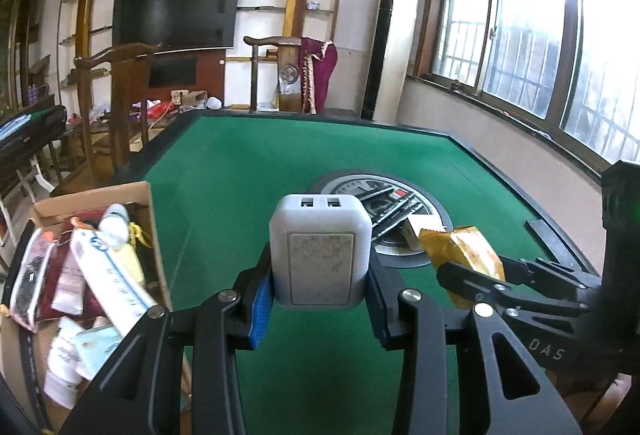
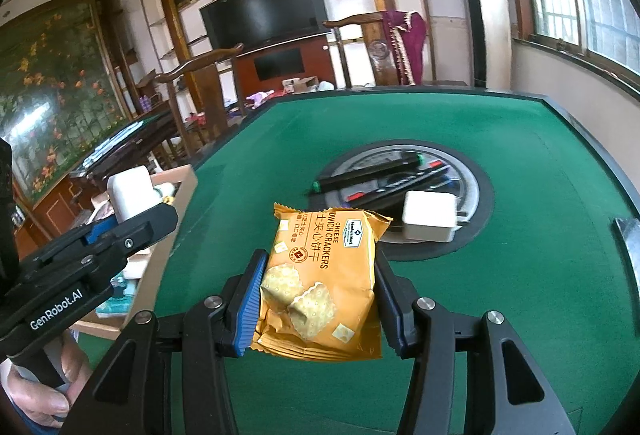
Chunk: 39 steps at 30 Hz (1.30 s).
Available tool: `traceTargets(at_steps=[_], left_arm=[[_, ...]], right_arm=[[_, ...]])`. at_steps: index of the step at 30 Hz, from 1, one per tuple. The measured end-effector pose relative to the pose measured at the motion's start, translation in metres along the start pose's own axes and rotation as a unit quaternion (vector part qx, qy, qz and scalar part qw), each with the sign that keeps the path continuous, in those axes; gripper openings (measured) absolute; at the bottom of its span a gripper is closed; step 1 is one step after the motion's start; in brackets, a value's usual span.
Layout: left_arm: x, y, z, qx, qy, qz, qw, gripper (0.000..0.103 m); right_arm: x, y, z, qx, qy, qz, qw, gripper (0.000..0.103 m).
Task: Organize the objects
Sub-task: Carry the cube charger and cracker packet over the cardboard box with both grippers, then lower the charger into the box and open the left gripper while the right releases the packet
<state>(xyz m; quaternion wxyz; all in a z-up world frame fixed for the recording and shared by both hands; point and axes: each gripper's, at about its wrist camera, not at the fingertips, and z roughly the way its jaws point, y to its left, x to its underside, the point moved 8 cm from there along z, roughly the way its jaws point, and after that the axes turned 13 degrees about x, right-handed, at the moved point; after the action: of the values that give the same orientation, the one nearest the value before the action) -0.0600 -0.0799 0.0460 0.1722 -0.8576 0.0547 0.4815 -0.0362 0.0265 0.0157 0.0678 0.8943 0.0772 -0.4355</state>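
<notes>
Blue ribbed fingers [image 1: 262, 299] of the left gripper [image 1: 320, 299] are clamped on the two sides of a white, rounded-cube USB charger with a grey speckled face [image 1: 320, 255], its two ports turned away from the camera. It is held up off the green felt bench [image 1: 248, 171], the gripper tilted gently downward, just right of an open cardboard box full of tubes and packets [image 1: 80, 275] standing at the bench's left edge.

Beside it, the right gripper [image 2: 316, 299] points the same way at a similar downward tilt, its fingers [image 2: 250, 299] pinching an orange foil packet of cheese sandwich crackers [image 2: 320, 283] by its two long edges, lifted clear of the felt. A hand [image 2: 44, 391] wraps the left gripper's handle at the lower left of the right wrist view.

Farther out, a round recessed panel in the bench's middle [image 2: 480, 195] holds several dark marker pens [image 2: 380, 171] and a white square plug adapter [image 2: 428, 215]
</notes>
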Motion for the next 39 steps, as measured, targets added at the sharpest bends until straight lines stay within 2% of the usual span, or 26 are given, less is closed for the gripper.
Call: traceTargets(at_steps=[12,26,39], left_arm=[[-0.002,0.032,-0.045,-0.024,-0.034,-0.018,0.9990,0.039],[0.008,0.082,-0.084,-0.059,-0.052,-0.054,0.9955,0.039],[0.043,0.150,-0.120,-0.106,-0.045,-0.108,0.9875,0.039]], right_arm=[[-0.003,0.056,-0.007,-0.019,-0.012,-0.050,0.999,0.056],[-0.001,0.122,-0.008,-0.054,-0.018,-0.097,0.994,0.056],[0.018,0.190,-0.001,-0.094,-0.015,-0.152,0.984,0.055]])
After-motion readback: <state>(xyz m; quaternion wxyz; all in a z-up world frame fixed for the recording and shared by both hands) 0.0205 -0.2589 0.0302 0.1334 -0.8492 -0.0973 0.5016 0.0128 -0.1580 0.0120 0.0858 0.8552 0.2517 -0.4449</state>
